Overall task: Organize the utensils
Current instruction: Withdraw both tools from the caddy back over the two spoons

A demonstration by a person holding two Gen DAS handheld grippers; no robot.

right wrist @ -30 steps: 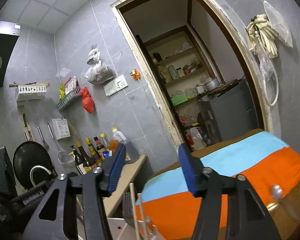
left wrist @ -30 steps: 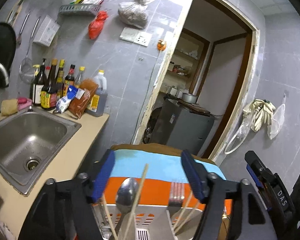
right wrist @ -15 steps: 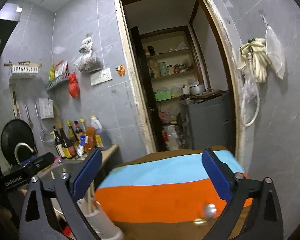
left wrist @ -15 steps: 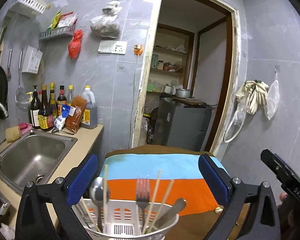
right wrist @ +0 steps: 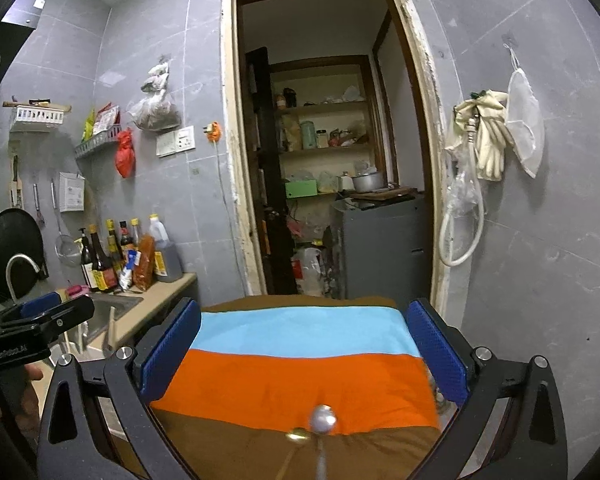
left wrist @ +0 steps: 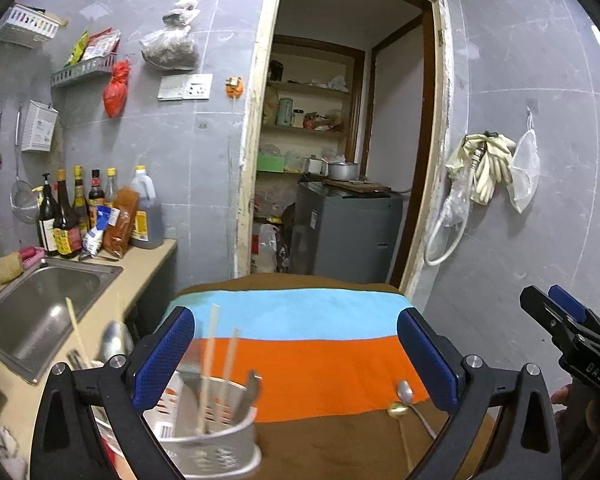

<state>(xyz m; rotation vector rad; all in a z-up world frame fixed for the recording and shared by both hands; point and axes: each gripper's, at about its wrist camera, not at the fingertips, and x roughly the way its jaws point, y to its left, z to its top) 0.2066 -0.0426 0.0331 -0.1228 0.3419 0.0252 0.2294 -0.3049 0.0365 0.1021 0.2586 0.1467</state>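
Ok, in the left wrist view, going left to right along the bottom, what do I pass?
Sink → white utensil holder with chopsticks → silver spoon beside a gold spoon on the striped cloth → the right tongs at the frame's edge.

Utensil caddy (left wrist: 216, 436) motion-blurred, base cut by frame edge; contents smeared, chopsticks (left wrist: 212, 360) barely readable. Silver spoon (right wrist: 322, 420) & gold spoon (right wrist: 298, 435): bowls blurred, handles run off bottom edge. Bottle labels (left wrist: 66, 236) too small to read.
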